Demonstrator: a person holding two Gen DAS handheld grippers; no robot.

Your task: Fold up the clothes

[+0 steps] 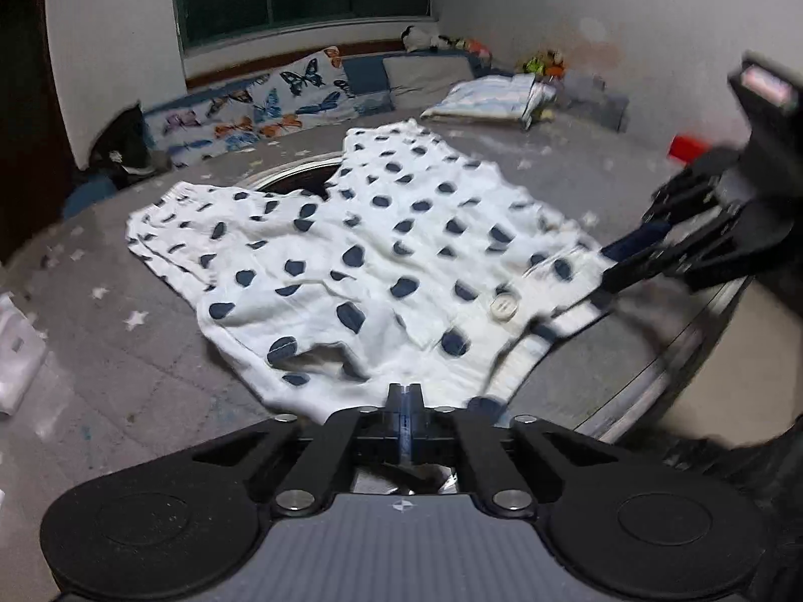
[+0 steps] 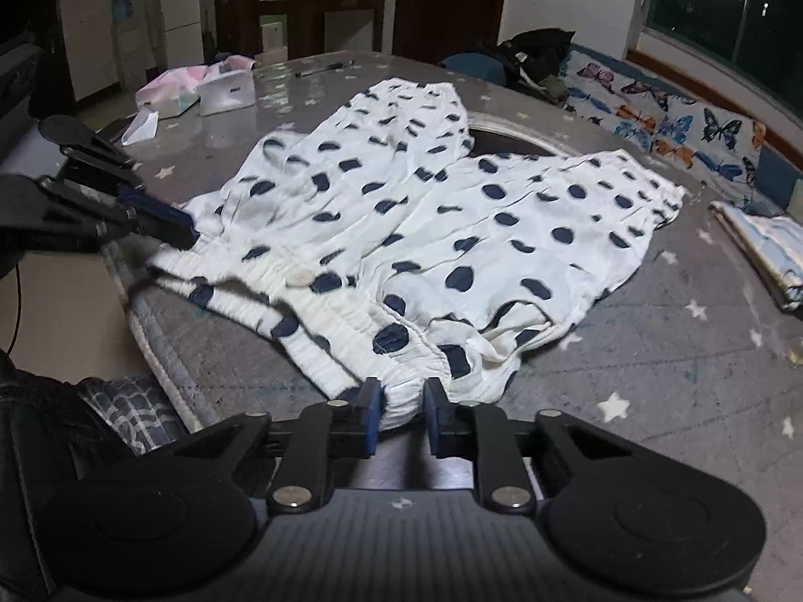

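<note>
White shorts with dark blue dots [image 1: 381,251] lie spread on the grey star-patterned table [image 1: 150,351], legs pointing away. My left gripper [image 1: 405,394] is shut on the waistband edge at one corner. In the right wrist view the same shorts [image 2: 451,231] lie ahead, and my right gripper [image 2: 404,404] is shut on a bunched bit of the elastic waistband at the other corner. Each gripper shows in the other's view: the right one [image 1: 610,276] at the waistband, the left one [image 2: 188,236] likewise.
A folded light-blue garment [image 1: 494,95] lies at the table's far side, also in the right wrist view [image 2: 773,251]. A tissue box [image 2: 168,93], a white box [image 2: 226,90] and a pen [image 2: 326,67] sit far left. A butterfly-print cushion [image 1: 261,105] lines the bench. The table edge [image 2: 160,351] is close.
</note>
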